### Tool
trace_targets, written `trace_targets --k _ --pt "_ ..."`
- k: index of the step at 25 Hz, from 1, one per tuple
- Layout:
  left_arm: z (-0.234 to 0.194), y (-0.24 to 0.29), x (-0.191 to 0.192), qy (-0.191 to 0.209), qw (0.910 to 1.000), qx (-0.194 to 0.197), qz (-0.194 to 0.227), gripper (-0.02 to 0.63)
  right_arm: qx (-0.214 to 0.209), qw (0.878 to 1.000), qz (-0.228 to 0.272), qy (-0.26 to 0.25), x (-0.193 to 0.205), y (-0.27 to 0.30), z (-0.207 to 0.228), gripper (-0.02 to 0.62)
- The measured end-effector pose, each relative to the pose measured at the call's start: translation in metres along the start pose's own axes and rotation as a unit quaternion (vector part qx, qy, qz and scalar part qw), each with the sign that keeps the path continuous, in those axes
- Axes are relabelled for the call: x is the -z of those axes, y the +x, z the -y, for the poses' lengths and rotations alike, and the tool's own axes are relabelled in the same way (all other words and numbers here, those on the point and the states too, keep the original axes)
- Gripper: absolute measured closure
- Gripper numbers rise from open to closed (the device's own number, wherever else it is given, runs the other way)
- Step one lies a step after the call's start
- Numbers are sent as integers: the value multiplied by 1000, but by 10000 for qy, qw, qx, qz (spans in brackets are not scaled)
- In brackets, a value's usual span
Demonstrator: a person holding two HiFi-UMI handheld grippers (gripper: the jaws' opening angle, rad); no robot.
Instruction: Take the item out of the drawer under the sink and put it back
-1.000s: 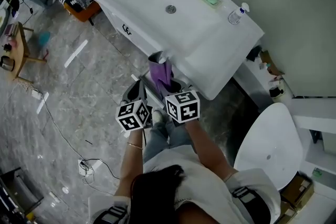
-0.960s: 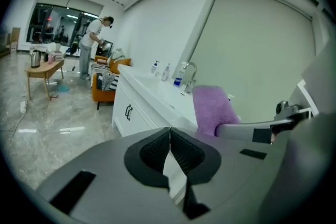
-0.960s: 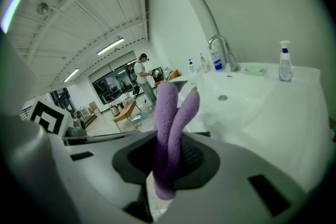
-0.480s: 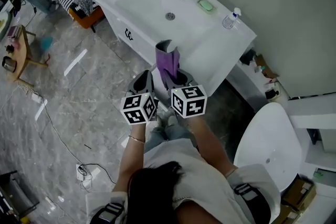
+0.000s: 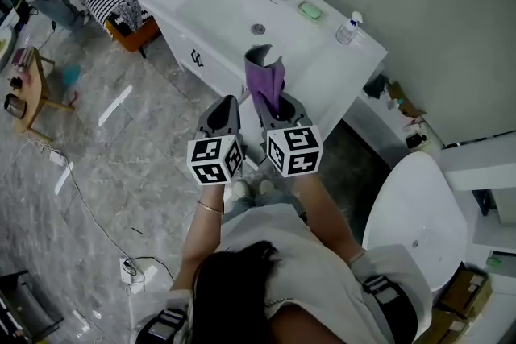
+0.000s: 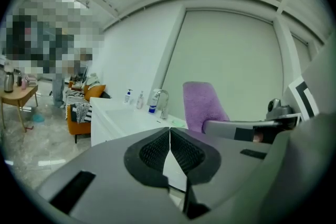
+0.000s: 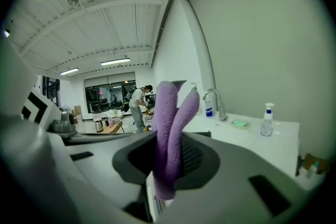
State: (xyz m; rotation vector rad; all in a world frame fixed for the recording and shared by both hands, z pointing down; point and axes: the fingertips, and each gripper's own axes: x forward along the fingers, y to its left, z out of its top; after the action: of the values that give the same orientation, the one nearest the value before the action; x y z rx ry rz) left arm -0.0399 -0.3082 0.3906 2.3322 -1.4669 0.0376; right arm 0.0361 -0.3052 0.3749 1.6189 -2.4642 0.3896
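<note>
Purple cloth (image 7: 171, 123) held up in the right gripper (image 7: 167, 162), in front of the sink counter (image 5: 334, 72).
Right gripper's jaws pinch the lower part of the folded cloth, which stands upright out of the pads, two soft folds side by side. Left gripper (image 6: 169, 140) is just beside it, jaws pressed together with nothing between them. Head view: both grippers side by side ahead of the person, cloth showing against the counter's near white edge, clear of the basin (image 5: 230, 12).
</note>
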Motion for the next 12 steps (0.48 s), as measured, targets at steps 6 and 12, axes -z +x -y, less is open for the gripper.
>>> trace_targets --k 6,12 --pt "13 -2 -12 221 9996 85 173 601 170 9983 406 -373 -17 -6 2 514" --pt "20 -3 -28 496 9979 5 414 601 262 9972 578 -386 -23 -11 9 514"
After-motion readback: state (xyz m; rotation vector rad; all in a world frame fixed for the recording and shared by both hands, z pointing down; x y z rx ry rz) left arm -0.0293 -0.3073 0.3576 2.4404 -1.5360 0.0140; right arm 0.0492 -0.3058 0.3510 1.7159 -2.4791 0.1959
